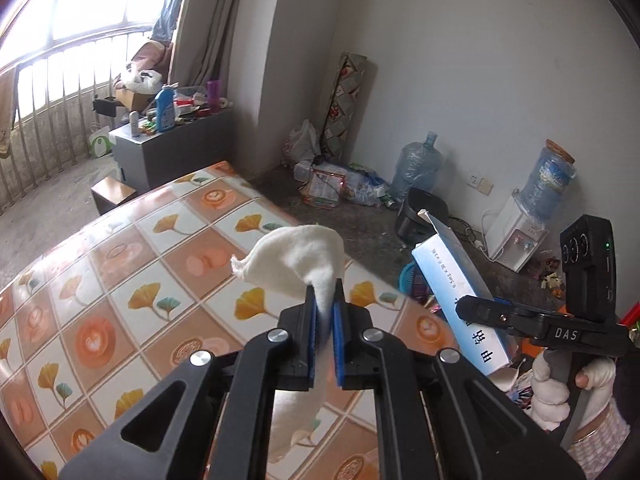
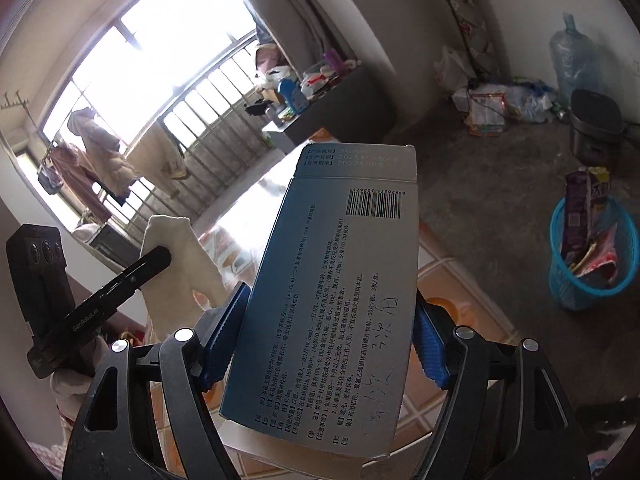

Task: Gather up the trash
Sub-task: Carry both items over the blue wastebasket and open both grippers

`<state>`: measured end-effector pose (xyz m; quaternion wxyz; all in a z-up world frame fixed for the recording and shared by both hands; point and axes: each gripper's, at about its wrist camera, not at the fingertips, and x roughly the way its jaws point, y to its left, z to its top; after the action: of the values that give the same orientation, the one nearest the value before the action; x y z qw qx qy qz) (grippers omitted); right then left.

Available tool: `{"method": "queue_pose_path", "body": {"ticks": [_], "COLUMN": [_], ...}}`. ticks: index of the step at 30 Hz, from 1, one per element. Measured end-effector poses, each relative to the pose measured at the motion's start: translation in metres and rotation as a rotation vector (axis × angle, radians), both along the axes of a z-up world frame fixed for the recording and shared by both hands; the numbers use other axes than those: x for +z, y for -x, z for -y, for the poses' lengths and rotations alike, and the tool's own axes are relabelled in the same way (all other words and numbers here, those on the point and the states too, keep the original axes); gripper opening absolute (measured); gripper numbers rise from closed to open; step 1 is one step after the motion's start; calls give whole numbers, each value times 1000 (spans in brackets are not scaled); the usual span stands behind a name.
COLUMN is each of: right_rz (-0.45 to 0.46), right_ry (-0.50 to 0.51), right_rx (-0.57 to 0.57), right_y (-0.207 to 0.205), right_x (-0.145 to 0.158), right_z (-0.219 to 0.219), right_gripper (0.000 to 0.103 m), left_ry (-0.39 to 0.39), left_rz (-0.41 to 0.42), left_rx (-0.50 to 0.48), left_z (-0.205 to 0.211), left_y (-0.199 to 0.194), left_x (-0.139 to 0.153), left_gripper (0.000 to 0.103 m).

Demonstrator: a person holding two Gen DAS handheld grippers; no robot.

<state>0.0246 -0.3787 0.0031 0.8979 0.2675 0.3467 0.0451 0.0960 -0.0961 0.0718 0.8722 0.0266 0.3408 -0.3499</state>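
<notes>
My left gripper [image 1: 325, 286] is shut on a white crumpled tissue [image 1: 296, 258] and holds it above the table. The tissue sticks out past the fingertips and hangs down behind the pads. My right gripper [image 2: 330, 300] is shut on a blue and white medicine box [image 2: 352, 240], with its pads on the box's two long sides. In the left wrist view the box [image 1: 456, 280] stands tilted at the right, past the table's edge. A blue mesh basket [image 2: 592, 268] with wrappers in it stands on the floor to the right. In the right wrist view the tissue [image 2: 180, 264] shows at the left.
The table [image 1: 120, 280] has an orange patterned cover. On the floor along the wall lie plastic bags and litter [image 1: 340, 184], a black bin [image 2: 596, 128], water jugs [image 1: 418, 164] and a dispenser [image 1: 516, 236]. A grey cabinet [image 1: 172, 148] with clutter stands by the window railing.
</notes>
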Motion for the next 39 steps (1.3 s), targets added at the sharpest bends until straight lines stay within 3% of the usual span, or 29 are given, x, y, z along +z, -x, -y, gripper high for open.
{"method": "queue_pose_path", "body": {"ticks": [5, 10, 16, 22, 23, 25, 26, 27, 30, 32, 39], "right_rz": [27, -17, -78, -125, -135, -157, -184, -218, -347, -380, -323], "right_ry": [-47, -98, -198, -256, -268, -286, -287, -280, -334, -373, -349], "right_rx": [-291, -547, -688, -731, -742, -738, -745, -764, -796, -828, -850], "right_y": [33, 61, 52, 32, 27, 16, 10, 6, 6, 13, 24], "right_x": [0, -22, -69, -108, -116, -139, -154, -171, -226, -243, -228], "right_z": [95, 172, 235, 292, 302, 326, 336, 346, 361, 363, 348], "right_gripper": [71, 71, 71, 72, 72, 77, 79, 81, 80, 80, 80], "left_ry": [50, 46, -10, -31, -33, -51, -69, -90, -142, -133, -97], "left_rz": [-5, -80, -180, -235, -239, -258, -272, -293, -331, -354, -284], "left_rx": [-209, -404, -529, -595, -595, -592, -576, -558, -495, -489, -489], "left_z": [92, 205, 335, 436, 447, 471, 479, 488, 494, 487, 458], "left_y": [-8, -14, -28, -40, -42, -50, -55, -61, -74, -76, -77], "left_x": [21, 14, -28, -71, -80, -102, -115, -129, -159, -166, -139], "left_gripper": [6, 6, 6, 6, 7, 27, 51, 59, 59, 59, 62]}}
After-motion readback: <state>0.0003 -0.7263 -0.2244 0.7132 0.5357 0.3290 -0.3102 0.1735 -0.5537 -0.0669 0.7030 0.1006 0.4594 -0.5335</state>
